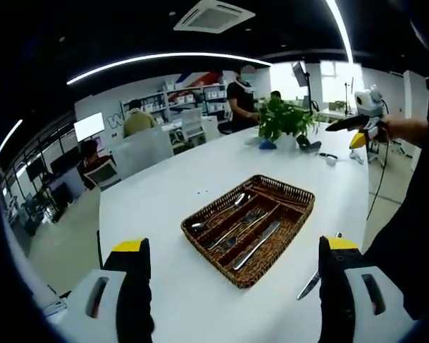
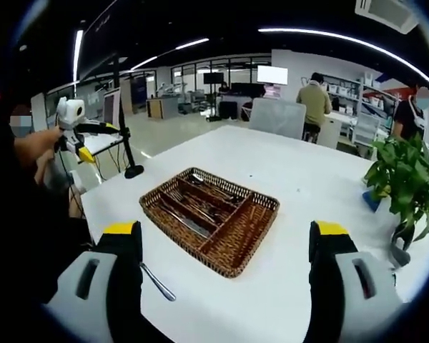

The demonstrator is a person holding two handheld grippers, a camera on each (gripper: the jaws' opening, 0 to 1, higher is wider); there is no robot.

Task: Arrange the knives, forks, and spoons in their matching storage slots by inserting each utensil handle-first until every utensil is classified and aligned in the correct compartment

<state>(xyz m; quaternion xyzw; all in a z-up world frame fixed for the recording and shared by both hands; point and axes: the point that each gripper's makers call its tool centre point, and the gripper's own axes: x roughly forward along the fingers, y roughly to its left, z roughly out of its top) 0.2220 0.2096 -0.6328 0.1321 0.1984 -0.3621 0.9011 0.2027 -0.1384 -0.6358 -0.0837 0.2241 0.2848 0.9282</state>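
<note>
Broadly, the white table point(image 1: 164, 207) carries a wicker cutlery tray point(image 1: 252, 271) near its middle, and that tray is the landmark for everything else. Inside the tray, the left gripper view shows a spoon point(image 1: 222, 213) in the far slot, forks point(image 1: 237, 227) in the next, and a knife point(image 1: 259, 243) in the slot nearest the camera; one end compartment of the tray, seen in the right gripper view point(image 2: 237, 230), looks bare. A loose knife point(image 1: 311, 280) lies on the table just outside the tray's near corner, partly hidden behind the left gripper's own right jaw; in the right gripper view the same utensil point(image 2: 157, 282) pokes out beside a jaw. Both the left gripper point(image 1: 232, 286) and the right gripper point(image 2: 225, 268) stand with jaws spread wide, holding nothing, well back from the tray. The likely trouble is the flat knife: thin metal on a smooth tabletop may slip from the jaws or skid away when pinched. A second risk is nudging the light tray with a jaw, disturbing the sorted pieces, or dropping the knife blade-first or into the fork slot.
</note>
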